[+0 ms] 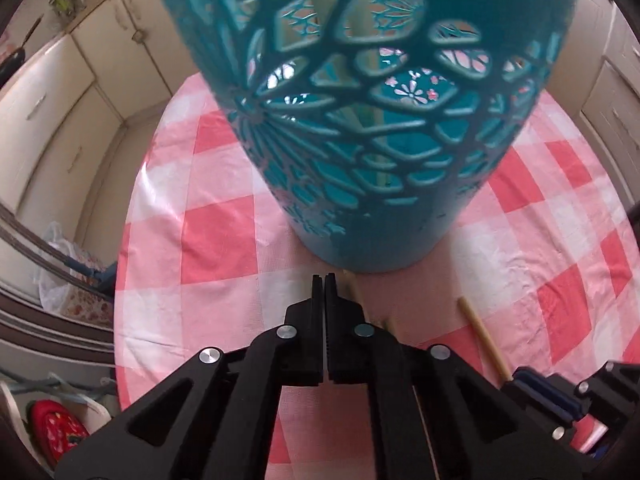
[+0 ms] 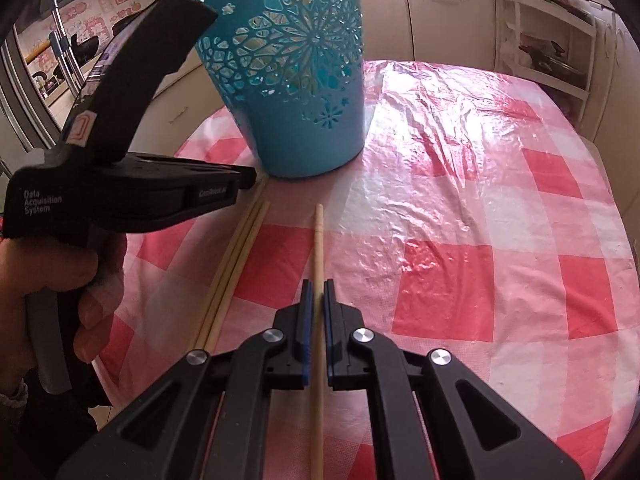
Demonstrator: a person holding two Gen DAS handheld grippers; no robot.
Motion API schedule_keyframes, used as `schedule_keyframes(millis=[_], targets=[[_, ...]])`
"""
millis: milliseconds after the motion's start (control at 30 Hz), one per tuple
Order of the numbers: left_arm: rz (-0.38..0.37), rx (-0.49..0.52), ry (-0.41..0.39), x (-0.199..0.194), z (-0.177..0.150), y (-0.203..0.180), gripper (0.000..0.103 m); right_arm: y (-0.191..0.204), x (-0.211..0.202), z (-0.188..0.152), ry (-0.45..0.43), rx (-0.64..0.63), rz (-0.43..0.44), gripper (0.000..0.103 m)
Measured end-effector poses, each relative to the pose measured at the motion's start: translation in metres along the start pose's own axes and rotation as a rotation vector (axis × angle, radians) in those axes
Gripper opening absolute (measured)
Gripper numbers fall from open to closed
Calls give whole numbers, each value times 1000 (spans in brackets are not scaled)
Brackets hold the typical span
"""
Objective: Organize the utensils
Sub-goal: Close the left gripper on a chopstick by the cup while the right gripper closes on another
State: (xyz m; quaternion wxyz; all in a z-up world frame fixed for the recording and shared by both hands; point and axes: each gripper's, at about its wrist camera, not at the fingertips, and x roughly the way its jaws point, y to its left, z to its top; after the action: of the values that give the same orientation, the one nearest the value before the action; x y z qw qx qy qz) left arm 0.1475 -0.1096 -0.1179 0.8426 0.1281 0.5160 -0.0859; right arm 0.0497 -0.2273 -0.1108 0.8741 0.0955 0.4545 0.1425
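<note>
A teal cut-out utensil holder stands upright on the red-and-white checked tablecloth; it also shows in the right wrist view. My left gripper is shut and empty, just in front of the holder's base; it appears at the left of the right wrist view. My right gripper is shut on a single wooden chopstick that points toward the holder. A pair of chopsticks lies on the cloth to its left, under the left gripper. The held chopstick shows in the left wrist view.
The table is round with its edge close on the left. Cream cabinets surround it. A white shelf rack stands at the back right. A bag and a red item lie on the floor at the left.
</note>
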Motion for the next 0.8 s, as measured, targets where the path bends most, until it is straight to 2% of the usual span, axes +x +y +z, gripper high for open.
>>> schedule_keyframes(millis=[67, 133, 200, 267, 333, 400, 467, 533, 633, 800], targets=[[-30, -6, 21, 0, 3, 3, 0, -3, 0, 0, 0, 14, 9, 5], [-127, -55, 51, -1, 4, 13, 0, -5, 0, 1, 1, 24, 15, 5], [-173, -83, 56, -4, 5, 19, 1, -6, 0, 2, 1, 31, 15, 5], [-190, -87, 52, -7, 5, 21, 2, -8, 1, 4, 1, 38, 19, 5], [-180, -71, 52, -9, 7, 16, 8, -9, 1, 5, 1, 46, 21, 5], [-169, -64, 44, -10, 9, 12, 23, -10, 1, 5, 1, 47, 21, 5], [-157, -57, 41, -9, 12, 7, 25, -10, 2, 6, 1, 46, 20, 5], [-141, -47, 51, -7, 14, -2, 25, -11, 2, 7, 1, 48, 22, 5], [-121, -20, 51, -1, 16, -10, 8, -13, 3, 8, 0, 51, 21, 5], [-108, 36, 90, -1, 33, -20, 5, -15, 3, 8, -4, 59, 24, 5]])
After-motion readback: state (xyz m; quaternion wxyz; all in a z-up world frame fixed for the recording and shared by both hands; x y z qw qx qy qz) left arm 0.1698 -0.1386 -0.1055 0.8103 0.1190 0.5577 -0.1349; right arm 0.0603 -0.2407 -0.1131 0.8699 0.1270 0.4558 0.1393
